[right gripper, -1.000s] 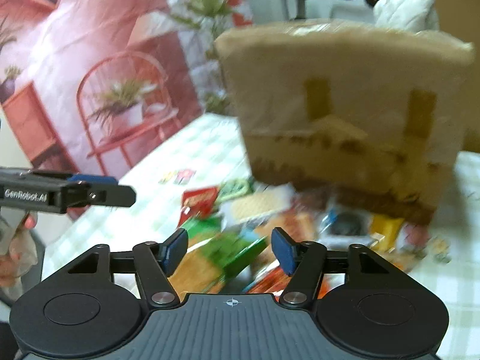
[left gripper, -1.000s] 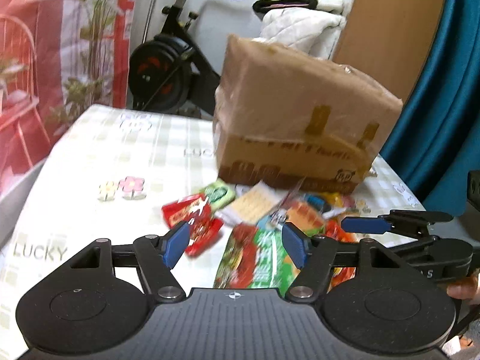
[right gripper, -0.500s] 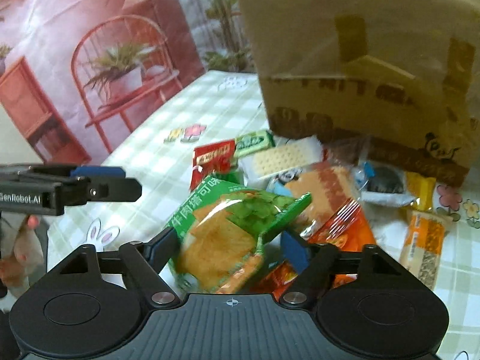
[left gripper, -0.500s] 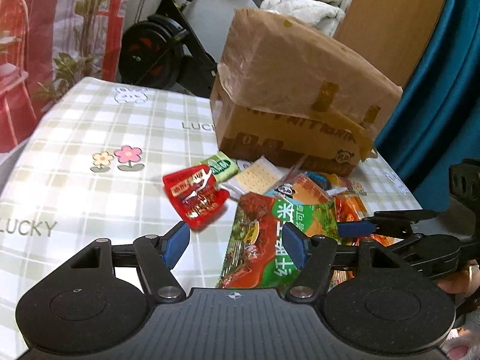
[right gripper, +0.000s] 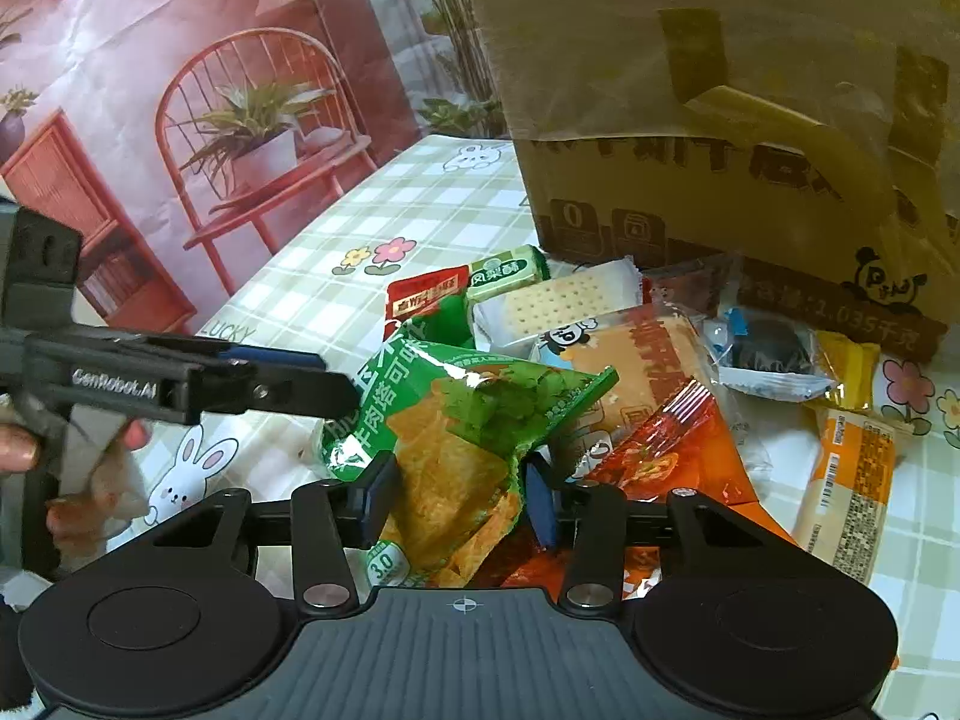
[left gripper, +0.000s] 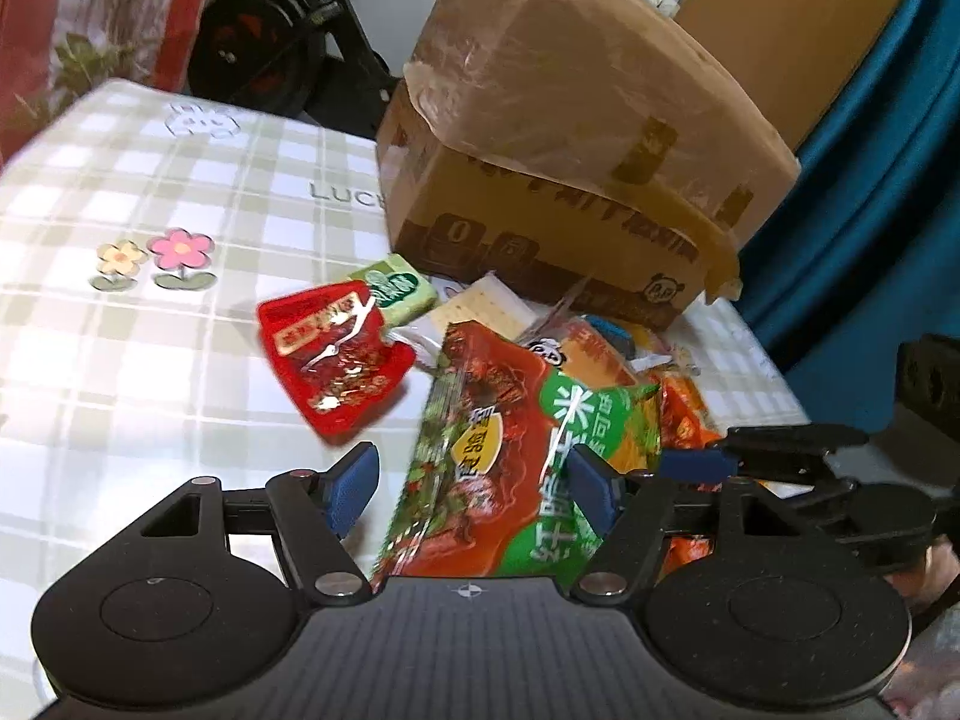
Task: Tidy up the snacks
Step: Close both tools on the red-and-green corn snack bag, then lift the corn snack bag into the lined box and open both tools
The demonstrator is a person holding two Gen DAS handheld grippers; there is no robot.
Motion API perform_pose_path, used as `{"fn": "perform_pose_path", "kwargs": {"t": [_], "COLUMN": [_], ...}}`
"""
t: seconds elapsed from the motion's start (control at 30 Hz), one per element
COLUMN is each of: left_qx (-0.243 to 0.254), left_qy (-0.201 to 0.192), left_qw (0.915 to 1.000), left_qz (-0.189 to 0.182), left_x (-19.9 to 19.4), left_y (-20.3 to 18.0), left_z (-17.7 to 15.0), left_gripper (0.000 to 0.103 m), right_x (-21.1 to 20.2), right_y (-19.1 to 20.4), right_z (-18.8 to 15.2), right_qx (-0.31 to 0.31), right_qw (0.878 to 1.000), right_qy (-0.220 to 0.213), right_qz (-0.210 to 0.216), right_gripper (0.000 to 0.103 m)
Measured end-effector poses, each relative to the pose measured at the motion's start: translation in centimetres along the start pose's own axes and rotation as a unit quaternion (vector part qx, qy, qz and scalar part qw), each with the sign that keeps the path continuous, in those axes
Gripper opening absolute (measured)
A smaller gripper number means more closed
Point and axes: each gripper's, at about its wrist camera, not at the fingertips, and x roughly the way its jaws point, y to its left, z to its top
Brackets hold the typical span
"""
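Left hand-held gripper (left gripper: 471, 483) sits low and level with its blue pads spread wide apart. The right hand-held gripper (right gripper: 459, 495) has its pads pulled in much narrower, pressing on something from both sides. The left one also shows side-on in the right wrist view, with fingers (right gripper: 36, 450) wrapped round its handle (skin partly blurred).

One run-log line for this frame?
phase: grasp | right gripper: shut on green chip bag | left gripper: open beside it | pile: before cardboard box
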Motion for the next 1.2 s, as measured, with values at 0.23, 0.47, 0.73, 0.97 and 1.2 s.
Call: {"fn": "perform_pose_path", "kwargs": {"t": [0.23,0.47,0.73,0.97,1.2], "left_qx": [-0.024,0.009,0.017,-0.012,-0.009], "left_qy": [0.009,0.003,-0.005,0.007,0.005], "left_qw": [0.9991,0.9996,0.9997,0.9995,0.9993], "left_qz": [-0.034,-0.026,-0.019,-0.027,-0.037], "left_x": [1.6,1.2,0.3,1.1,1.9], "left_y": [0.8,-0.4,-0.7,0.9,0.9], "left_z": [-0.2,-0.9,-0.7,-0.8,-1.2], "left_gripper": [0.077,0.065,0.053,0.071,0.076], "right_x": [0.1,0.3,1.2,1.2,1.3], "right_y": [-0.1,-0.5,-1.1,-1.2,-1.2], "right_z": [0.0,0.0,-0.2,-0.4,-0.5], "right_qx": [0.002,0.022,0.057,0.051,0.050], "right_qw": [1.000,1.000,0.998,0.998,0.998], "right_qy": [-0.001,-0.007,-0.015,-0.019,-0.020], "right_qz": [0.001,0.010,0.022,0.023,0.023], "right_gripper": [0.040,0.041,0.045,0.041,0.041]}}
